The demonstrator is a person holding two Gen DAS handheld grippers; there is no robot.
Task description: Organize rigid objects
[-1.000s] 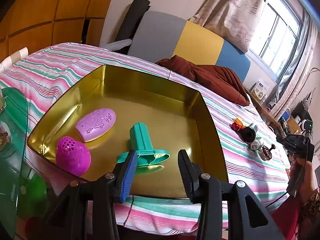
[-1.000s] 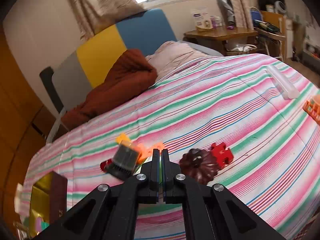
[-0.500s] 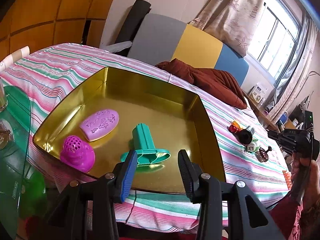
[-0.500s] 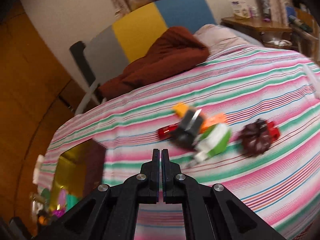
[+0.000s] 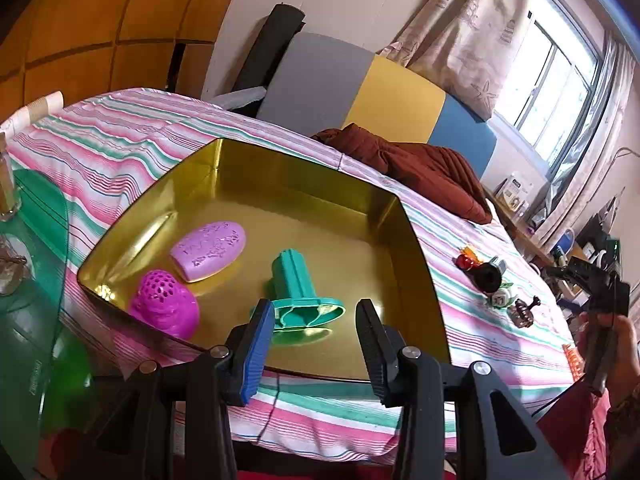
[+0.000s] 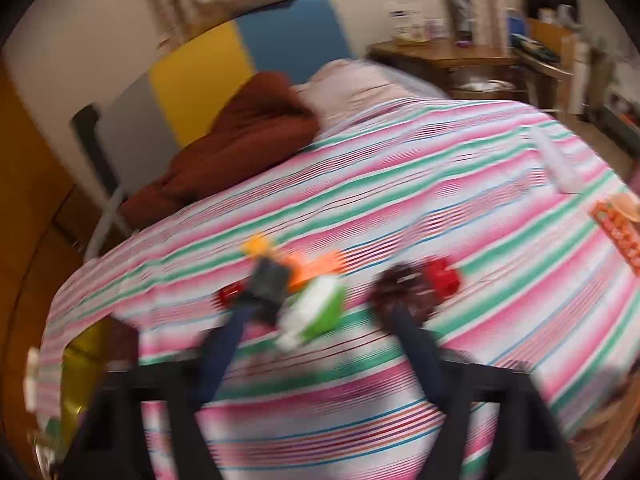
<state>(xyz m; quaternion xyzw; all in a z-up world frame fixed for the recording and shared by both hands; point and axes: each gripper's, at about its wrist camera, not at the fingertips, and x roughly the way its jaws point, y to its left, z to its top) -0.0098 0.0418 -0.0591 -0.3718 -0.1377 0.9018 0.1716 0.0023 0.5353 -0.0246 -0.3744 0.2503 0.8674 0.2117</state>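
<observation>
A gold tin tray [image 5: 424, 280] lies on the striped bed. It holds a teal cutter [image 5: 300, 288], a lilac oval mould [image 5: 208, 248] and a magenta perforated dome [image 5: 164, 304]. My left gripper [image 5: 315, 314] hovers open and empty over the tray's near edge. Small toys lie in a cluster on the bedspread: a black cylinder [image 6: 268, 280], a green-and-white piece [image 6: 316, 312], a brown piece [image 6: 404, 284], a red puzzle piece [image 6: 442, 276] and an orange piece [image 6: 316, 266]. My right gripper [image 6: 320, 316] is blurred, its jaws opening wide just short of the green-and-white piece, with no pad touching it.
A brown blanket [image 6: 240, 140] lies by the grey, yellow and blue headboard. A green glass tabletop [image 5: 32, 280] stands left of the tray. An orange item [image 6: 618, 232] and a clear box [image 6: 556, 160] sit far right on the bed. A hand holds the right gripper [image 5: 596, 284].
The right gripper's jaws have gone from shut to wide apart, and its view has swung back toward the toy cluster. The left gripper has stayed over the tray.
</observation>
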